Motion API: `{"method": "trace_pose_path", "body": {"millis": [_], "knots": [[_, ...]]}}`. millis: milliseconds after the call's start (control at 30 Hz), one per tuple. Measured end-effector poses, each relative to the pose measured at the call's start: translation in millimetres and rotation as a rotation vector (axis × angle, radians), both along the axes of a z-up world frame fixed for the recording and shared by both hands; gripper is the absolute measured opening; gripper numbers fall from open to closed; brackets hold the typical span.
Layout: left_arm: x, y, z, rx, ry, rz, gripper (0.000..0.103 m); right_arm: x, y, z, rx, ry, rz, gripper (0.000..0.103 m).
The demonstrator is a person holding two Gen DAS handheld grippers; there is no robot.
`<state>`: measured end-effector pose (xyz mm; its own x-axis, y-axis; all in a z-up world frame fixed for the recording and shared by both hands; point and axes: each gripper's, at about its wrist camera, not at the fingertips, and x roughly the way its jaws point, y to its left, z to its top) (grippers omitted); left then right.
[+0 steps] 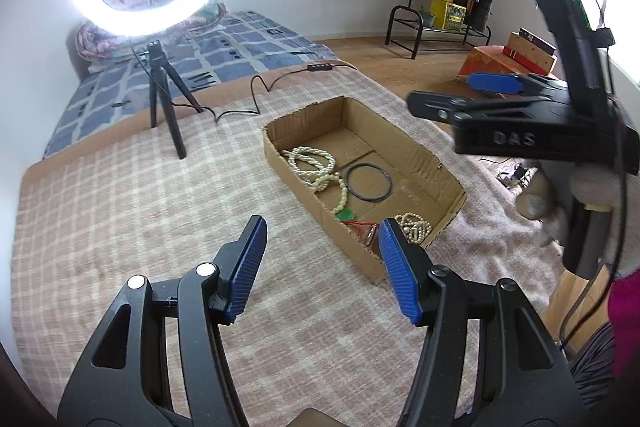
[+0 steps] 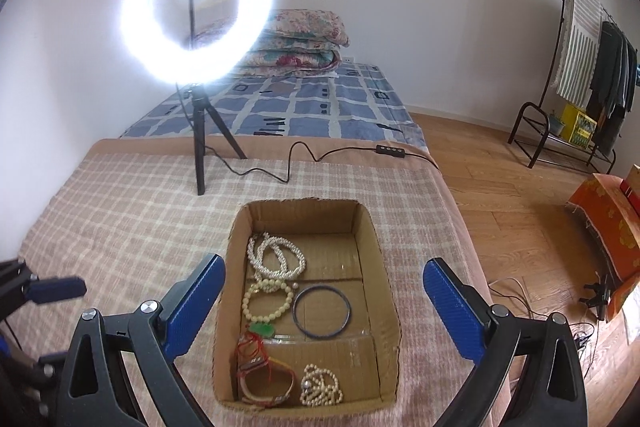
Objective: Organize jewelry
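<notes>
Both our grippers, left gripper [image 1: 322,269] and right gripper [image 2: 324,311], released and empty; jewelry sits corralled in cardboard box [image 2: 384,247].

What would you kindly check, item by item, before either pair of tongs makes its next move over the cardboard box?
1. Left tongs open, nothing between the pads: ok.
2. Right tongs open and empty: ok.
3. Cardboard box upright on the checked blanket: ok.
4. Jewelry inside the box, including pearl necklace, dark bangle, cream bead bracelet: ok.
5. No jewelry visible on the blanket: ok.
6. Whether the red cord bracelets are tangled: cannot tell.
</notes>
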<state>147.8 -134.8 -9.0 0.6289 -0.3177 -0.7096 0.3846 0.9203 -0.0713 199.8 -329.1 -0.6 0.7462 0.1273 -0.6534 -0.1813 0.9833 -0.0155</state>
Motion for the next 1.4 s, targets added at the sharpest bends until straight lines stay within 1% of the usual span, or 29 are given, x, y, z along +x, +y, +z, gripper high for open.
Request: {"method": "trace_pose_path", "body": {"millis": [33,67,133,167,400,467,600,700,800,833,867,933,1033,1267,1400], "knots": [[-2.3,1.2,0.6,0.001,-0.002,0.002,0.062,-5.8,1.1,1.5,-0.006,-0.002,-0.004,0.101],[-4.6,2.8,1.2,0.002,-0.007,0.006,0.067,-10.6,1.8,3.0,-0.012,-0.005,-0.006,0.101],[-9.6,6.3,2.7,0.010,-0.023,0.016,0.072,-23.9,3.3,6.9,-0.025,-0.018,-0.022,0.103],[-12.4,8.5,3.5,0.014,-0.029,0.020,0.074,-27.7,2.8,8.0,-0.027,-0.020,-0.027,0.103],[-27.9,24.6,8.9,0.019,-0.041,0.048,0.076,-70.5,6.7,11.4,-0.036,-0.017,-0.049,0.103],[-32.5,28.3,12.0,0.016,-0.051,0.061,0.079,-83.8,8.0,11.6,-0.039,-0.021,-0.060,0.103],[-42.1,34.5,19.7,-0.003,-0.067,0.085,0.081,-106.8,8.4,15.5,-0.020,-0.035,-0.073,0.103],[-50.5,34.8,25.4,0.005,-0.086,0.092,0.082,-123.5,9.0,20.2,-0.005,-0.056,-0.083,0.103],[-60.4,32.4,28.9,0.016,-0.102,0.089,0.085,-133.6,9.9,22.2,0.007,-0.067,-0.089,0.103],[-63.1,31.4,29.1,0.020,-0.104,0.085,0.090,-137.2,10.5,22.5,0.008,-0.071,-0.090,0.103],[-66.3,30.4,29.5,0.025,-0.109,0.084,0.092,-140.2,11.3,22.8,0.006,-0.076,-0.091,0.103],[-72.6,29.0,30.3,0.040,-0.124,0.088,0.094,-144.5,13.1,22.8,0.005,-0.081,-0.093,0.103],[-78.4,27.8,30.7,0.056,-0.139,0.093,0.100,-151.4,15.1,24.6,0.011,-0.093,-0.091,0.103],[-85.6,31.3,31.9,0.077,-0.167,0.124,0.102,-158.3,18.9,24.3,0.004,-0.126,-0.104,0.103],[-85.0,31.3,31.9,0.091,-0.165,0.135,0.102,-158.6,21.4,24.6,0.004,-0.135,-0.102,0.103]]}}
